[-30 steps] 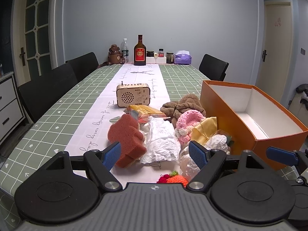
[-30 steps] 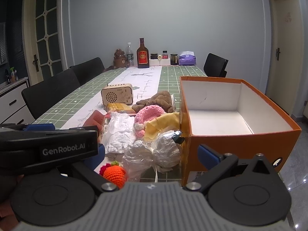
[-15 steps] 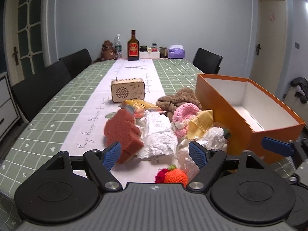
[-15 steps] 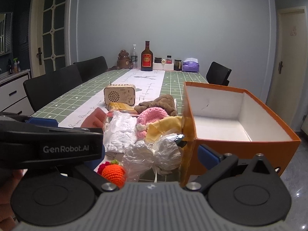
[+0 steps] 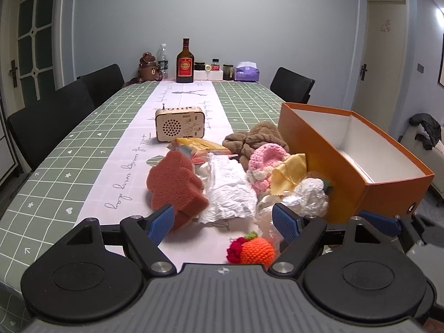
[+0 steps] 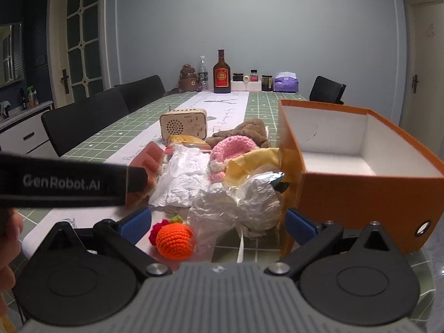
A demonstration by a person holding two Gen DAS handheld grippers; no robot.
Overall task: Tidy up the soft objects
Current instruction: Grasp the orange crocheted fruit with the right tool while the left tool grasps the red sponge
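A pile of soft things lies on the table beside an open orange box [image 5: 385, 191] [image 6: 360, 194]. It holds a red-brown sponge [image 5: 174, 186], white crumpled paper [image 5: 230, 188], a pink crocheted hat [image 5: 263, 163] [image 6: 230, 149], a yellow cloth [image 5: 288, 172], a brown plush [image 5: 258, 138], a clear plastic bag [image 6: 244, 202] and an orange crocheted fruit [image 5: 256, 251] [image 6: 173, 240]. My left gripper [image 5: 223, 223] is open just short of the pile, with nothing between its fingers. My right gripper [image 6: 217, 224] is open too, with the fruit and bag ahead of its fingers.
A wooden radio [image 5: 179, 123] stands behind the pile on the white runner. Bottles [image 5: 184, 62], jars and a tissue box [image 5: 247, 73] sit at the table's far end. Black chairs [image 5: 47, 122] line both sides. The left gripper's body [image 6: 69, 180] crosses the right wrist view at left.
Both grippers have drawn back and risen slightly, so the orange fruit shows more fully. Their jaws stay as wide as before. Nothing on the table has moved.
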